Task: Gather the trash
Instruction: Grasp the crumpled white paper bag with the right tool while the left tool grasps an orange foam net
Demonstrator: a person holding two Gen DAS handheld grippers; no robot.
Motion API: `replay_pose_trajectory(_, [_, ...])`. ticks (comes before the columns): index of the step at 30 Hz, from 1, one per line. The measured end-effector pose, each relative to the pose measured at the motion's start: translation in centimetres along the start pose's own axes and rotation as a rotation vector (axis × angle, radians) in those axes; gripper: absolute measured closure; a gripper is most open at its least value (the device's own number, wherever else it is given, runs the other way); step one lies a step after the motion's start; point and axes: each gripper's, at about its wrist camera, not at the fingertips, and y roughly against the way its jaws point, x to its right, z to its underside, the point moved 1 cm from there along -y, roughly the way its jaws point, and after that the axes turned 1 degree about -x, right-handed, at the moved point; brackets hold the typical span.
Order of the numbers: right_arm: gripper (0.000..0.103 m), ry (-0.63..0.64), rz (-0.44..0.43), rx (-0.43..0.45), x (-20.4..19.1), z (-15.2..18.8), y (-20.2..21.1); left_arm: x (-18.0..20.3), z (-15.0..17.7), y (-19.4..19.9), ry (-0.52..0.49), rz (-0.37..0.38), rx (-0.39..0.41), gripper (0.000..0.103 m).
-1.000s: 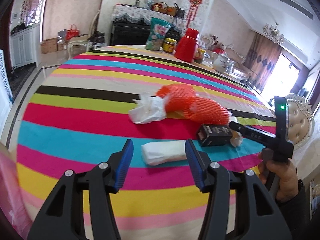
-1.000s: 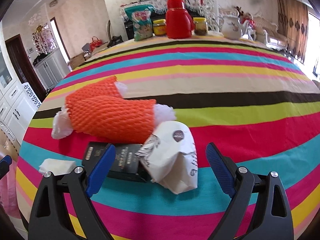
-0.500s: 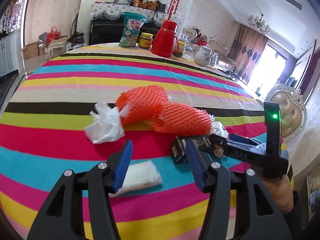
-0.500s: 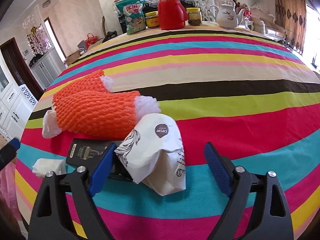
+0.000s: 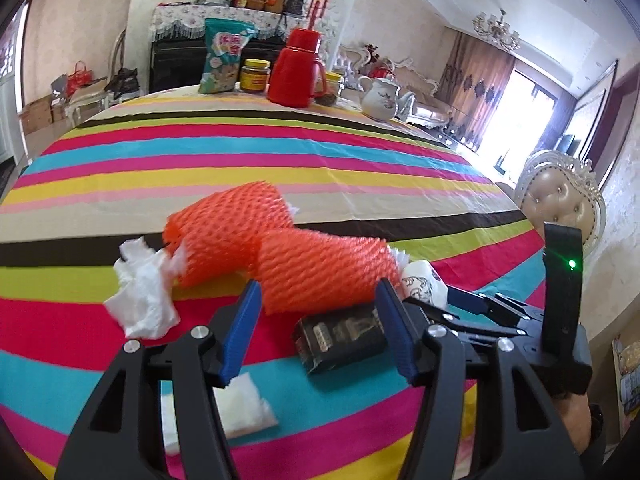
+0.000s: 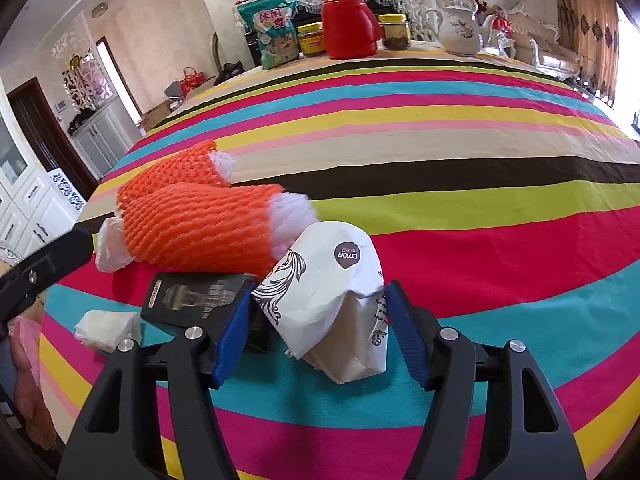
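Striped counter [image 6: 460, 152] wide open beyond the trash; jug [image 6: 348, 20], jars, snack bag at far edge; orange foam nets [image 6: 200, 232] + black box [image 6: 192, 296] crowd left of right tool [image 6: 316, 332]; its jaws closing around white paper bag [image 6: 332, 288], pads just at its sides; left tool [image 5: 320, 328] opening, box betw. jaws, untouched.

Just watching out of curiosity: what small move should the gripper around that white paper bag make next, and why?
Probably finish squeezing. The right gripper is closing, the crumpled white paper bag sits between its blue pads, and the bag still rests on the striped tablecloth. Then lift.
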Motion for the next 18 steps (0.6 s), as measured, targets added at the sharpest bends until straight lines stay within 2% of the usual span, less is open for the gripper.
replay_pose_trajectory(8, [0.041,-0.040,0.044,0.040,1.5,-0.2,1.1,1.8,-1.7,-1.9,-0.081,-0.009,0.010,0.046])
replay_pose_trajectory(10, [0.041,-0.056,0.058,0.054,2.0,-0.2,1.5,2.7,-2.2,-2.2,-0.131,0.000,0.021,0.046])
replay_pose_trajectory(13, [0.041,-0.077,0.076,0.068,2.8,-0.2,2.0,3.6,-2.7,-3.6,-0.188,0.010,-0.002,0.046])
replay_pose_trajectory(15, [0.041,-0.084,0.087,0.074,3.2,-0.3,2.2,3.8,-2.7,-4.7,-0.220,0.011,-0.033,0.039])
replay_pose_trajectory(18, [0.041,-0.090,0.088,0.082,3.5,-0.4,2.5,3.7,-2.3,-6.2,-0.257,-0.034,-0.080,0.030])
